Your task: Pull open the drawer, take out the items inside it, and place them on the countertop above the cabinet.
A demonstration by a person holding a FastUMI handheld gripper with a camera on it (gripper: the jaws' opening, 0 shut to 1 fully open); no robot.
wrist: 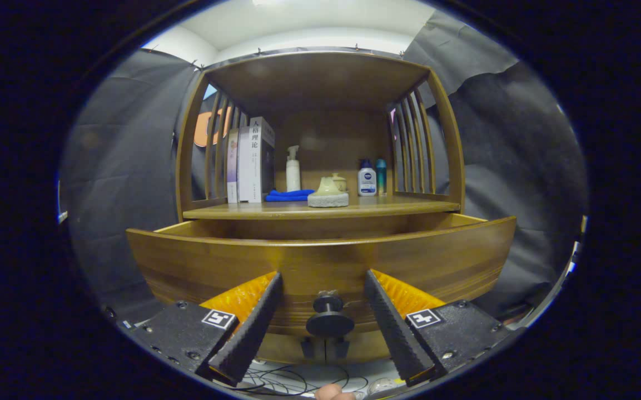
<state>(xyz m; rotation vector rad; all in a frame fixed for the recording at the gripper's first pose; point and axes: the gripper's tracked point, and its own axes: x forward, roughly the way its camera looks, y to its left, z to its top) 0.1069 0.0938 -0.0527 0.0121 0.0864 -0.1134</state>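
Spread wide, the fingers of the hand-held gripper (324, 286) are seen on either side of the dark round knob (329, 318), which sits between them untouched. That knob is fixed to the front of the wooden drawer (320, 266), which is pulled out from the cabinet; its inside is hidden behind the front panel. Above it, on the counter (409, 206), are set upright books (251, 161), a white pump bottle (293, 169), a folded blue cloth (288, 195), a pale ceramic piece on a stone-like base (328, 193), and two small bottles (372, 178).
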